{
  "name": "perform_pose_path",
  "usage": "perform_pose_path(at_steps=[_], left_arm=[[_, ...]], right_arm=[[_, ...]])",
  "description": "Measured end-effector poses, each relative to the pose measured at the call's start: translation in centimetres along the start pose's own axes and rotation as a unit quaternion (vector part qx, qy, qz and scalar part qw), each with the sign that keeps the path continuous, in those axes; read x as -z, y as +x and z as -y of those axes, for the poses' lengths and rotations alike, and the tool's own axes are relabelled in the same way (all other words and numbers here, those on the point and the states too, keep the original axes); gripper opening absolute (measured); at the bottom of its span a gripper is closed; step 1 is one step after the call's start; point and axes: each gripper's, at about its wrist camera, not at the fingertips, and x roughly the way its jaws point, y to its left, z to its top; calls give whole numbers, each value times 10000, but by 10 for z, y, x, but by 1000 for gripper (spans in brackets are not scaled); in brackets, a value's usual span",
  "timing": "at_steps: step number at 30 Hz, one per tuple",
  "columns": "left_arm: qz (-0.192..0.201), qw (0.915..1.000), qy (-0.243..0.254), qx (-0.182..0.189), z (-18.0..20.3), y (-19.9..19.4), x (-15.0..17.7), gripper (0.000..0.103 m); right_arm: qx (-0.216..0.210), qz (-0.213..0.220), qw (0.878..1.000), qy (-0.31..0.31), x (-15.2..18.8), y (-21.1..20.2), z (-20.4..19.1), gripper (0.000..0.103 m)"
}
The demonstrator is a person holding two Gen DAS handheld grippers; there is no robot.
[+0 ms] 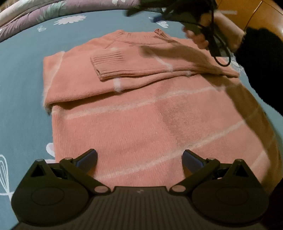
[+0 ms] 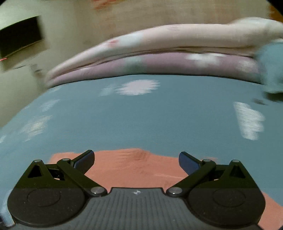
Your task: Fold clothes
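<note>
A salmon-pink sweater with thin white stripes lies flat on the blue floral bedsheet. Both sleeves are folded across its chest, with a ribbed cuff on top. My left gripper is open and empty, just above the sweater's lower hem. My right gripper is open and empty over an edge of the sweater in the blurred right wrist view. It also shows in the left wrist view, held high beyond the collar by the person's hand.
A folded purple and pink quilt lies along the far edge of the bed. A dark screen sits on the wall beyond. Wooden furniture stands at the upper right. A black cable dangles from the right gripper.
</note>
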Motion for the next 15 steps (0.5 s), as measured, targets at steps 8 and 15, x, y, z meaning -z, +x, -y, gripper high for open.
perform_pose_path(at_steps=[8,15], left_arm=[[147,9999,10,56,-4,0,3,102],[261,9996,68,112,-7,0,5,102]], right_arm=[[-383,-718,9965,197,4,82,-26,103],[-29,-641,9979,-6,-7,110,-27,103]])
